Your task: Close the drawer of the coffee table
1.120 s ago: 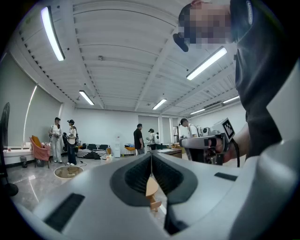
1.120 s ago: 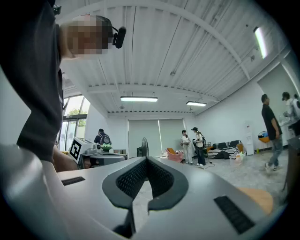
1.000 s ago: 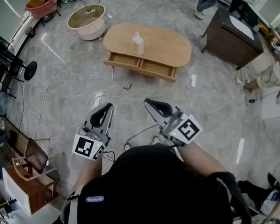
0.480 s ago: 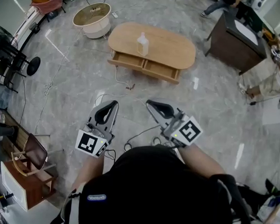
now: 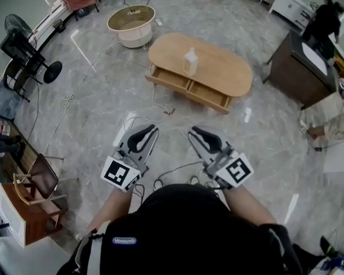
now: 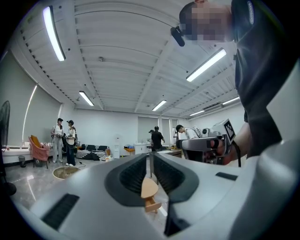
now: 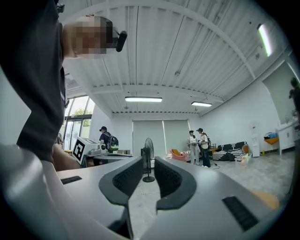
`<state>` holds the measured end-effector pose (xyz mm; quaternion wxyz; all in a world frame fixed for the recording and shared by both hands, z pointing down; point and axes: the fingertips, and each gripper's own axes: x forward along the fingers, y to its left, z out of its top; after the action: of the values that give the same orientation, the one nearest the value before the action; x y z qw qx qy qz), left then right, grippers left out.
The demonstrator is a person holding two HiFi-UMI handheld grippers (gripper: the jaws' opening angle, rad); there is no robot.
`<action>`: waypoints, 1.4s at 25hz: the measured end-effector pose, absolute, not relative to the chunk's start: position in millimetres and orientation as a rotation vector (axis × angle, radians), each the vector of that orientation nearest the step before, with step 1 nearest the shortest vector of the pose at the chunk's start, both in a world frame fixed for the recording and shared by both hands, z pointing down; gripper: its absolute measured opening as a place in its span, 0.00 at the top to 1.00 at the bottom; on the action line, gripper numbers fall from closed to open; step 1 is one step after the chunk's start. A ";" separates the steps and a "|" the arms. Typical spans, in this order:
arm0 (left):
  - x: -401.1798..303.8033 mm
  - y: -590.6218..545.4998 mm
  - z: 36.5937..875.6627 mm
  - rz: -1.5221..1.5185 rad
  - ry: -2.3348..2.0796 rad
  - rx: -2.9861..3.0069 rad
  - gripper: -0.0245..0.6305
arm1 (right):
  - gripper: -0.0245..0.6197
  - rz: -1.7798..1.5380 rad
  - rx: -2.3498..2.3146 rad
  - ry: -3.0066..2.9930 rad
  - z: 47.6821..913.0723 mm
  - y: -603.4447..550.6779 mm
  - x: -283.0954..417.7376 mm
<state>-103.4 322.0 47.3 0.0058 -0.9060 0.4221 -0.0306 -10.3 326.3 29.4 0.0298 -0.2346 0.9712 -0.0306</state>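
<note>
The oval wooden coffee table point(image 5: 223, 64) stands far ahead on the grey floor, with a clear bottle point(image 5: 190, 62) on top. Its two front drawers, the left point(image 5: 170, 78) and the right point(image 5: 209, 95), are pulled out. My left gripper point(image 5: 151, 128) and right gripper point(image 5: 195, 131) are held close to the body, well short of the table, both shut with nothing in them. The right one's jaws have just eased apart by a hair. In the left gripper view the table point(image 6: 149, 187) shows small beyond the left gripper point(image 6: 150, 157). The right gripper point(image 7: 149, 161) faces a standing fan.
A round basin-like stand point(image 5: 131, 22) sits left of the table and a dark cabinet point(image 5: 301, 66) to its right. Cables point(image 5: 162, 110) trail over the floor between me and the table. A fan point(image 5: 26, 55) and a small wooden chair point(image 5: 32, 183) stand at the left.
The head view has shifted, so the table and floor sit farther right and a little lower in the picture. Both grippers keep the same pose before the body.
</note>
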 end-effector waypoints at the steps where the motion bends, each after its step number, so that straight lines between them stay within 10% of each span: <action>1: -103.1 322.2 48.5 -0.096 1.317 -2.843 0.87 | 0.81 -0.095 -0.715 2.998 30.6 325.8 -11.4; 7: -108.4 323.1 48.3 -0.068 1.326 -2.830 0.58 | 0.61 -0.067 -0.658 3.003 27.7 326.0 -21.5; 35: -137.7 315.4 61.2 -0.057 1.257 -2.867 0.57 | 0.60 -0.066 -0.901 2.934 36.9 315.3 -24.1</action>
<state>-137.7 315.4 61.2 0.0055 -0.9157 0.4014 -0.0183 -24.1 315.3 36.9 0.0357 -0.2934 0.9551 -0.0214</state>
